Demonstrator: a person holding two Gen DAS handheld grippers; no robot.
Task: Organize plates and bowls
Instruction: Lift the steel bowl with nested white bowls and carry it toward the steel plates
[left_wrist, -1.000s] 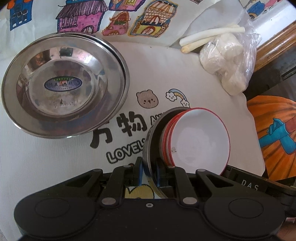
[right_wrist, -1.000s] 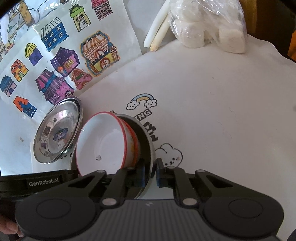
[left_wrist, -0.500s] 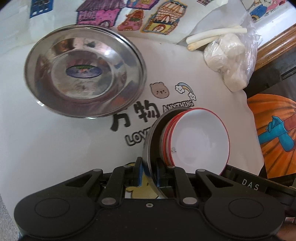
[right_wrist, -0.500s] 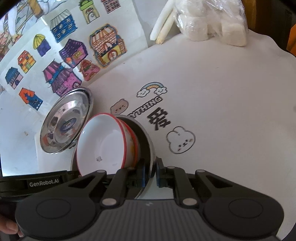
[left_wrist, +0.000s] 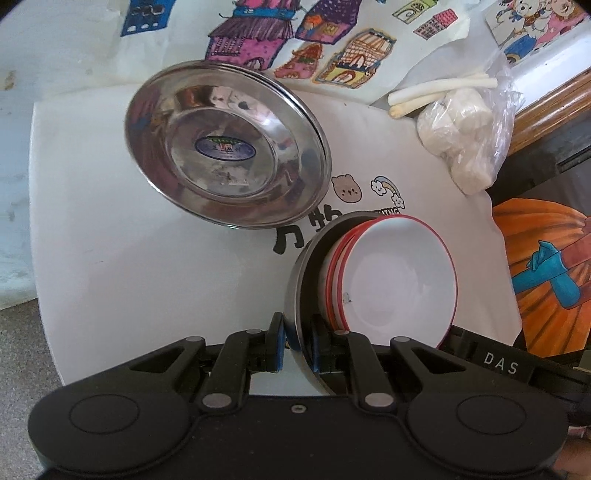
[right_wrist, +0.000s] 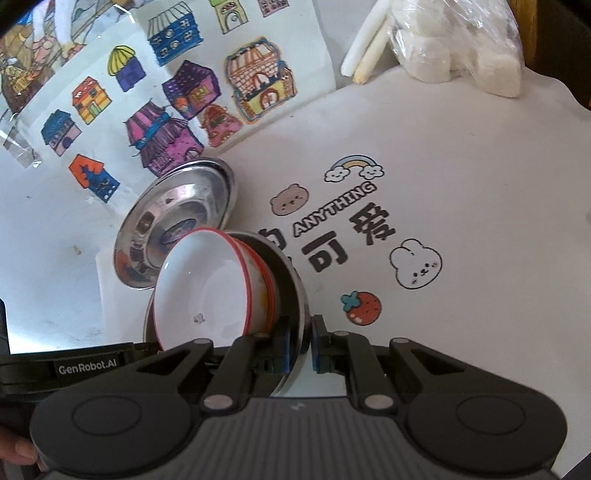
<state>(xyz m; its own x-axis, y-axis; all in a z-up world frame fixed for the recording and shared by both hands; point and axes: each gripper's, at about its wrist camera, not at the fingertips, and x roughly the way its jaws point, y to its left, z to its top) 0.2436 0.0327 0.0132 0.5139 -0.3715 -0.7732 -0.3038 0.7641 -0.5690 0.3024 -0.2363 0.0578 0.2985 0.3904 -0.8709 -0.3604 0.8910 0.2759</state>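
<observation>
Both my left claw (left_wrist: 297, 341) and right claw (right_wrist: 300, 345) are pinching the steel plate (left_wrist: 295, 295) holding the red-rimmed bowls (left_wrist: 399, 284). I'm keeping it level while heading for the steel stack (left_wrist: 225, 147) at eleven o'clock.

Left gripper (left_wrist: 297, 345), right gripper (right_wrist: 300, 345): fingers clamped, angled down.
</observation>
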